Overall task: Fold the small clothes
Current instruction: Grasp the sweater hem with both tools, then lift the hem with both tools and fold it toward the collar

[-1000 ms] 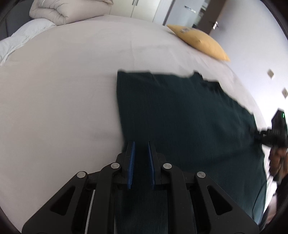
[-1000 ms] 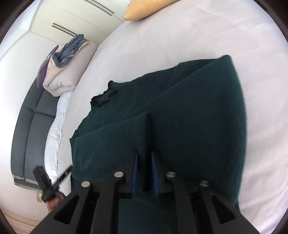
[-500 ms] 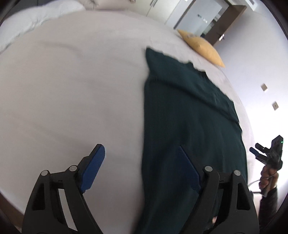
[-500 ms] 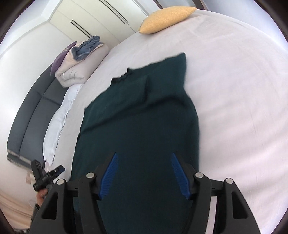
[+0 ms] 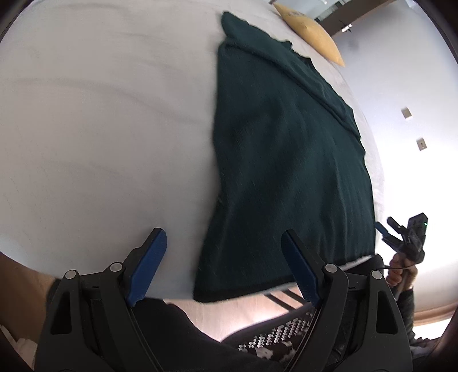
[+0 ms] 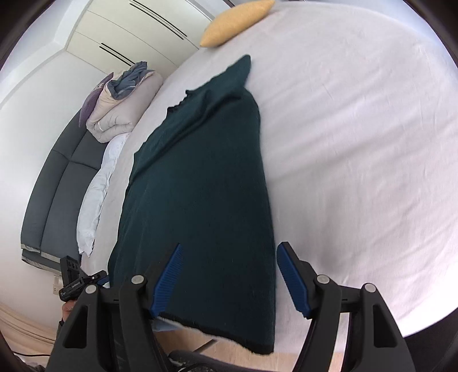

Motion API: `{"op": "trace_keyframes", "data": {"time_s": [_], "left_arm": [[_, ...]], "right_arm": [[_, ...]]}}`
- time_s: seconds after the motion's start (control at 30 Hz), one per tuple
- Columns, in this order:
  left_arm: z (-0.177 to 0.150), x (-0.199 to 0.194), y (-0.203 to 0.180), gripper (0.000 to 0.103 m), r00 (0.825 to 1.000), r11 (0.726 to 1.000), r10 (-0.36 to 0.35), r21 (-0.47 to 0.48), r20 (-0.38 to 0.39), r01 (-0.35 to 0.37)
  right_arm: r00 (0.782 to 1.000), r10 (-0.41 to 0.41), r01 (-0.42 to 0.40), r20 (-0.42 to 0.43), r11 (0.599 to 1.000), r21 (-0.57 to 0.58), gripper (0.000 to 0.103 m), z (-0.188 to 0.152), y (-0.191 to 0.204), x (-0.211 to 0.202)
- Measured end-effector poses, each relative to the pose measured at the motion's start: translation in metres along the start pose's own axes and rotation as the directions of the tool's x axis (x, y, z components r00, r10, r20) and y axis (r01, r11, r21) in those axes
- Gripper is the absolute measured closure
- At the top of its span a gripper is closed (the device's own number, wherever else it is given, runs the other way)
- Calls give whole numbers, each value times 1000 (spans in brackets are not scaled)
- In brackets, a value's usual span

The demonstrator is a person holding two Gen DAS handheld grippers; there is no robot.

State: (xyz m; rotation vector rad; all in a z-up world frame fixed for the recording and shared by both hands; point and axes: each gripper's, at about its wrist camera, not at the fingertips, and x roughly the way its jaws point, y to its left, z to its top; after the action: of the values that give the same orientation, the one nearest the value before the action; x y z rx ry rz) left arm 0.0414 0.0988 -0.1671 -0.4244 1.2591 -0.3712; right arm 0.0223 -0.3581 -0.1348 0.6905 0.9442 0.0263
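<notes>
A dark green knitted garment point(image 5: 286, 160) lies flat on the white bed point(image 5: 100, 114), folded lengthwise, its hem hanging slightly over the near edge. It also shows in the right wrist view point(image 6: 206, 186). My left gripper point(image 5: 226, 263) is open and empty, held above the hem's left corner. My right gripper point(image 6: 229, 274) is open and empty, above the hem's right part. Each gripper shows in the other's view: the right one point(image 5: 400, 234) and the left one point(image 6: 77, 282).
A yellow pillow point(image 5: 312, 31) lies at the far end of the bed, also in the right wrist view point(image 6: 234, 23). A folded duvet pile point(image 6: 123, 106) and a dark sofa point(image 6: 57, 183) stand to the left. Wooden floor point(image 5: 243, 312) lies below the bed edge.
Both grippers let go of the garment and opened, then drew back toward the near bed edge. The garment now lies flat.
</notes>
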Motion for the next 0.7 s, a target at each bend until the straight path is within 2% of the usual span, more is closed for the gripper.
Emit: {"op": "trace_keyframes", "data": {"time_s": [0.1,0.17,0.23,0.27,0.47,0.7], "left_arm": [[5,8,-4,22,1000,1000,-27,4,-15,27],[7,9,1,36,998,998,-57,-21,-10,57],[11,12,6,66,997,995,-82,-57,-15,81],[13,13,9,71,995,993,-94,-72,-25,92],[16,18,15,73,991,986,-133,-101,-32,129],[9,22,17,86,986,983,-158,-107,-48,153]], "right_arm": [[1000,14,-14,-18,1000,7,32,-9,-3,1],[1000,24,-23,-18,1000,15,32,-12,-5,0],[999,36,-35,-18,999,31,32,-14,-9,-2],[999,44,-43,-20,998,40,32,-15,-11,-3],[997,58,-56,-45,997,58,32,-23,-17,-9],[998,26,-21,-57,997,78,33,-32,-26,-24]]}}
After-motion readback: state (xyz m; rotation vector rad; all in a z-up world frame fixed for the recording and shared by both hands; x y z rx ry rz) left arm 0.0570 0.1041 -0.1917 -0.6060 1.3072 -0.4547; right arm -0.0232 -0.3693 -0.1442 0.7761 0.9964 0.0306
